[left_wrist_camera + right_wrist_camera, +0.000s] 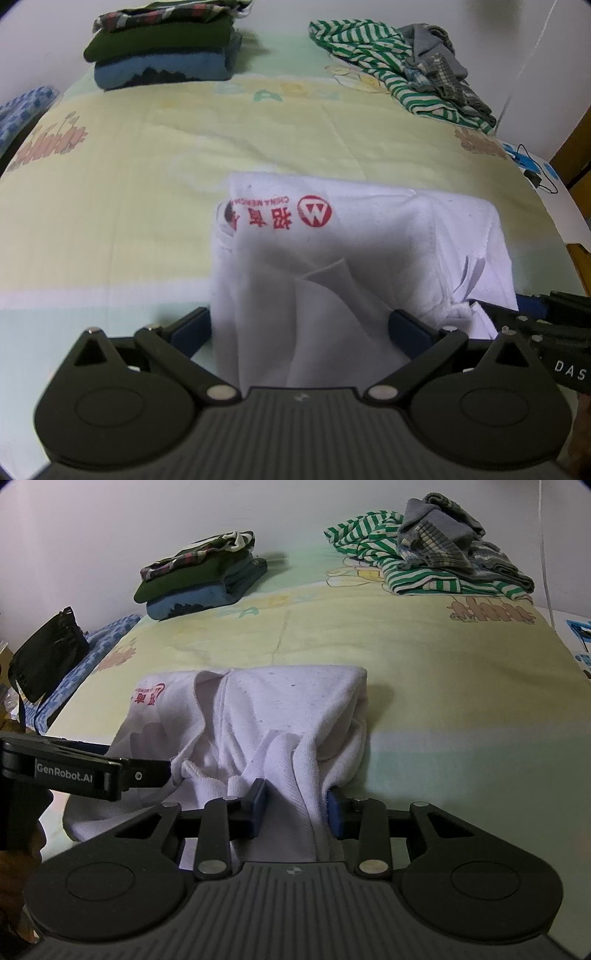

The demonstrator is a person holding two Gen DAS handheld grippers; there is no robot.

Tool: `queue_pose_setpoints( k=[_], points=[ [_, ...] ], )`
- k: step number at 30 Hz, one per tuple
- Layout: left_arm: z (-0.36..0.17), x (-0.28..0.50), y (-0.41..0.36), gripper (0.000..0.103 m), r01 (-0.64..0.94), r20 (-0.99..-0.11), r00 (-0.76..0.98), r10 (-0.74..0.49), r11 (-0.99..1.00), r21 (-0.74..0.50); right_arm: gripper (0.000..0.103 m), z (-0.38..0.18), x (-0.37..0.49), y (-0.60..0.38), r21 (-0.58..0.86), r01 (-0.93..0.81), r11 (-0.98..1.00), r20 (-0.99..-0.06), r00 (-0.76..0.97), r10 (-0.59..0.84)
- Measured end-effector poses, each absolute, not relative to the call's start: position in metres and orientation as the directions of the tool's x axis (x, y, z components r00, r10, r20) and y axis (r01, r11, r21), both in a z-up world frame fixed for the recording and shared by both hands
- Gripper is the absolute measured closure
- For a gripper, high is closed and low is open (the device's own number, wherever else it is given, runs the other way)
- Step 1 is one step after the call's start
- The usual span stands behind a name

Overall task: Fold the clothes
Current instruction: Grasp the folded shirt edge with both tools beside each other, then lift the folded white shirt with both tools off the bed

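Both grippers reach forward, low over the bed [110, 177], toward twelve o'clock. The left gripper [299, 328] stands spread wide around the white shirt [354, 236]; the right gripper [295, 805], at the left's three o'clock, is half-closed with a fold between its fingers, though whether it pinches is unclear.

Dim, flat indoor light with a cool, washed-out cast. Soft shadows to the right of the folded pile [201, 578] and beneath the white shirt [354, 258] near the tool. No glare. Strong fisheye bending at the edges, curving the bed [147, 147] outward, corners dark. Grainy and slightly soft throughout, far clothes heap [436, 550] fuzzy, nearest cloth blurred.
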State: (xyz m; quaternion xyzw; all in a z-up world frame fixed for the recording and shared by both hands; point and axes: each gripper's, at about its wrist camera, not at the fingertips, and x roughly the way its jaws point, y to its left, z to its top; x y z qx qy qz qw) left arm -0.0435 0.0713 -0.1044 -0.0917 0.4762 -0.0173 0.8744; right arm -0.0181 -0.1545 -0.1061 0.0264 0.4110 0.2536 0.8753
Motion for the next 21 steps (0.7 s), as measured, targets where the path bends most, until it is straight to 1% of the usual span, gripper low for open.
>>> queue_pose_setpoints(
  k=[7,11,15,18,19,20,21],
  points=[
    [-0.1045,-0.0425,0.0698,0.002,-0.080,-0.835,0.540,-0.102,0.982,-0.172,0.064,-0.1058,-0.0167,-0.1533,0.247,-0.447,0.860,-0.708,0.523,0.475],
    [-0.1048,-0.0421,0.0689,0.001,-0.090,-0.837,0.539,-0.092,0.982,-0.166,0.063,-0.1057,-0.0154,-0.1534,0.245,-0.455,0.856,-0.709,0.518,0.479],
    [-0.1050,-0.0429,0.0694,0.001,-0.095,-0.834,0.544,-0.090,0.981,-0.169,0.065,-0.1056,-0.0139,-0.1538,0.244,-0.461,0.853,-0.710,0.514,0.481],
    [-0.1039,-0.0444,0.0704,0.006,-0.090,-0.829,0.550,-0.103,0.979,-0.182,0.068,-0.1057,-0.0145,-0.1532,0.244,-0.462,0.853,-0.708,0.516,0.482],
    [-0.1031,-0.0457,0.0701,0.010,-0.084,-0.826,0.553,-0.111,0.978,-0.188,0.069,-0.1057,-0.0145,-0.1531,0.246,-0.460,0.853,-0.707,0.516,0.483],
    [-0.1021,-0.0471,0.0704,0.018,-0.077,-0.822,0.556,-0.123,0.977,-0.199,0.070,-0.1052,-0.0147,-0.1525,0.246,-0.460,0.853,-0.708,0.516,0.482],
    [-0.1011,-0.0484,0.0710,0.021,-0.070,-0.817,0.559,-0.137,0.975,-0.212,0.071,-0.1046,-0.0149,-0.1518,0.244,-0.461,0.853,-0.708,0.517,0.482]
  ],
)
